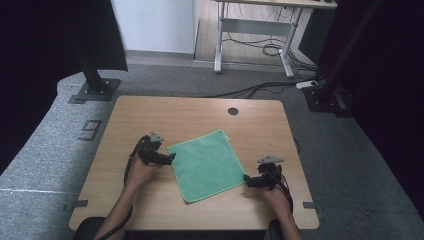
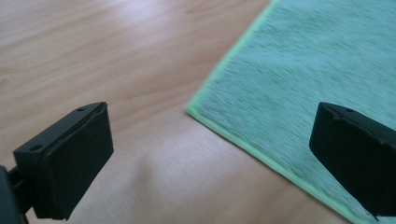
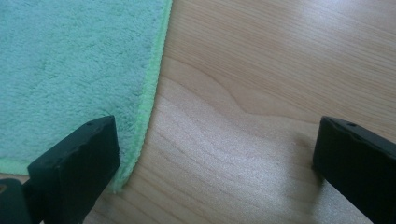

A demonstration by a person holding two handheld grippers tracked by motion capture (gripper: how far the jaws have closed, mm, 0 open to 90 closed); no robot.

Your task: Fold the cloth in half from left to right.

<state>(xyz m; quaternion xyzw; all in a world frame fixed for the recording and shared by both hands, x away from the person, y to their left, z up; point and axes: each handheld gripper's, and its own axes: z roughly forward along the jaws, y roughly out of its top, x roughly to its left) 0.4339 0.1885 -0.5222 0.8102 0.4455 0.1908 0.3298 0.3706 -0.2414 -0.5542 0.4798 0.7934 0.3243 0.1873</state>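
High view: flat square green microfibre cloth point(image 1: 205, 165) mid wooden table point(image 1: 150, 115), my left gripper point(image 1: 171, 158) and right gripper point(image 1: 247, 179) at opposite corners | left gripper view: jaws apart, corner between | right gripper view: jaws wide, cloth hem by one jaw

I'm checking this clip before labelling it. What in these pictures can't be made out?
- Green cloth: left gripper view blurs its weave; frame edges cut it off.
- Cloth's underside: hidden by the cloth in all views.
- Left gripper and right gripper: high view, too small to show whether they touch the cloth.
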